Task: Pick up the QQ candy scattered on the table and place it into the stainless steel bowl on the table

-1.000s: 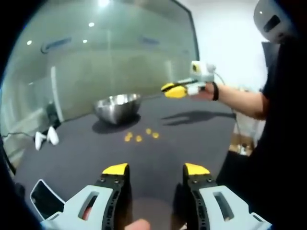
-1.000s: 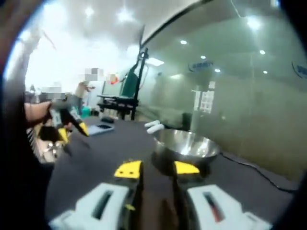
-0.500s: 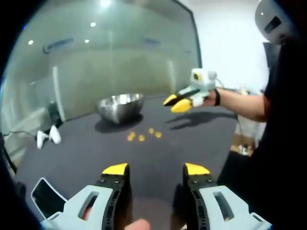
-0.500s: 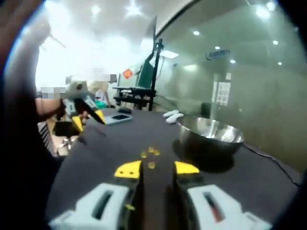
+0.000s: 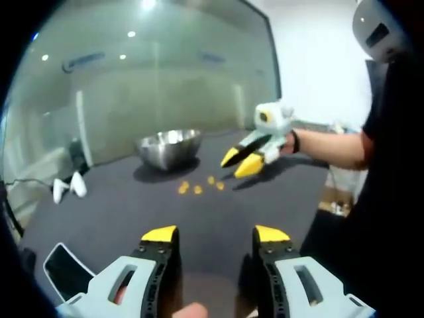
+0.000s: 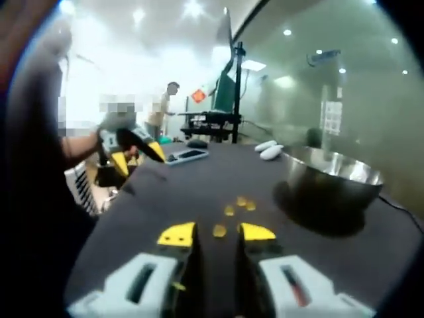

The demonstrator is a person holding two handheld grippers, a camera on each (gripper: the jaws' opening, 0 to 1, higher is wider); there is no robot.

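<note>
Reaching toward the candies [image 5: 197, 187], the right hand-held gripper [image 5: 240, 161] hangs just above the table [image 5: 132, 205] with its yellow tips parted, seemingly aimed at the nearest piece. Four candies lie in a loose cluster mid-table, just in front of the bowl [image 5: 168, 147], which stands toward the far edge; a short carry should do. The left hand-held gripper [image 5: 215, 235] hovers spread and empty over the near edge, well apart from the cluster. A phone [image 6: 188, 155] and two white controllers [image 5: 68, 189] lie off to one side.
</note>
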